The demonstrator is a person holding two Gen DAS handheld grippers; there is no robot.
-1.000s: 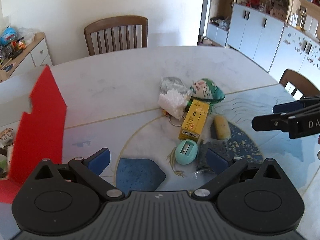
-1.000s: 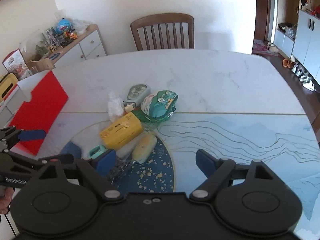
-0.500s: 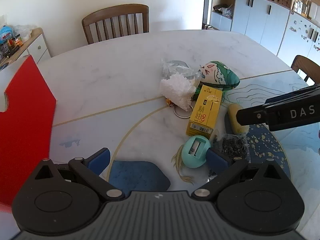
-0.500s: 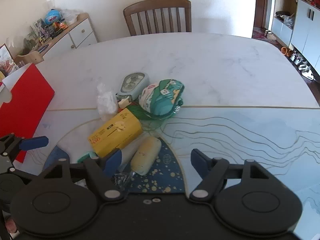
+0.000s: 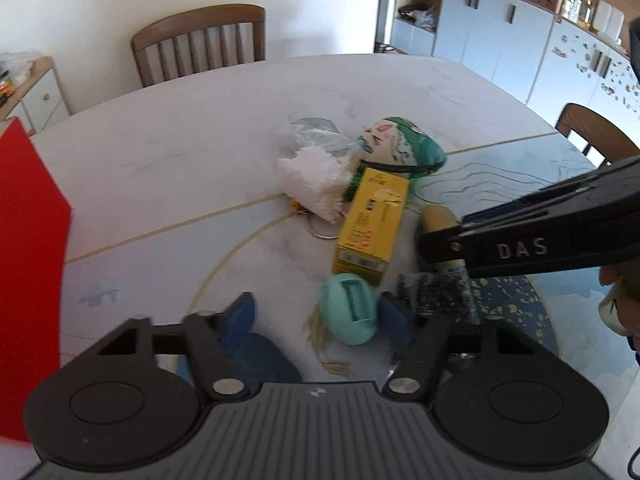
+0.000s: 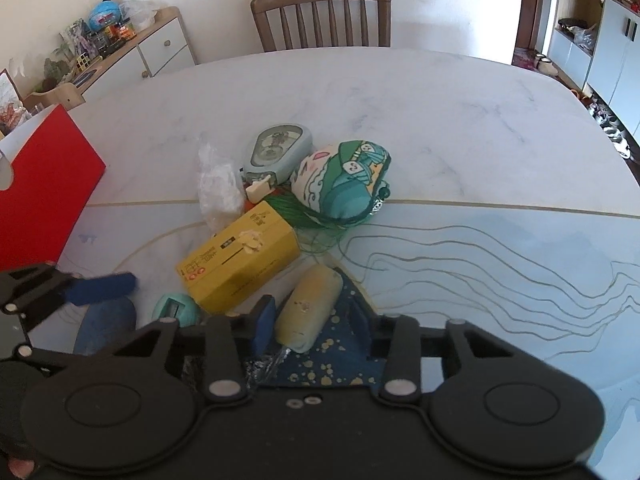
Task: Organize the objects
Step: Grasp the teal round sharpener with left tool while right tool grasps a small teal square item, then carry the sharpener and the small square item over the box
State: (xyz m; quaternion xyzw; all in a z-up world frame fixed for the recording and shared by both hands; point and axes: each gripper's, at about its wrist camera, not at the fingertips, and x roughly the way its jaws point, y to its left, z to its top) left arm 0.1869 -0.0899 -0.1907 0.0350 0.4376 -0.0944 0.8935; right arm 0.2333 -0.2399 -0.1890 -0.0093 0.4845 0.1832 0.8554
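— What do I have at the left gripper (image 5: pixel 318 314) now?

— Its jaws are closing. The teal egg-shaped sharpener (image 5: pixel 349 309) lies between the blue pads, close against the right pad (image 5: pixel 394 316); the left pad is still apart from it, so I cannot call this a grip.

— And my right gripper (image 6: pixel 312 320)?

— Also closing. The pale yellow roll (image 6: pixel 310 307) lies between its fingers, next to the left one (image 6: pixel 264 322). I cannot tell if the pads press on it already.

— Where are the other things?

— All in one cluster on the marble table (image 6: pixel 440 120). The yellow box (image 6: pixel 240 262) lies just behind the sharpener and beside the roll. Behind the box I see the green printed pouch (image 6: pixel 344 184), the grey-green tape dispenser (image 6: pixel 278 152) and a clear bag with white stuff (image 6: pixel 218 188). A small bag of dark pieces (image 5: pixel 436 290) lies right of the sharpener. The red box (image 6: pixel 44 188) stands far left at the table edge, a wooden chair (image 6: pixel 322 14) behind the table.
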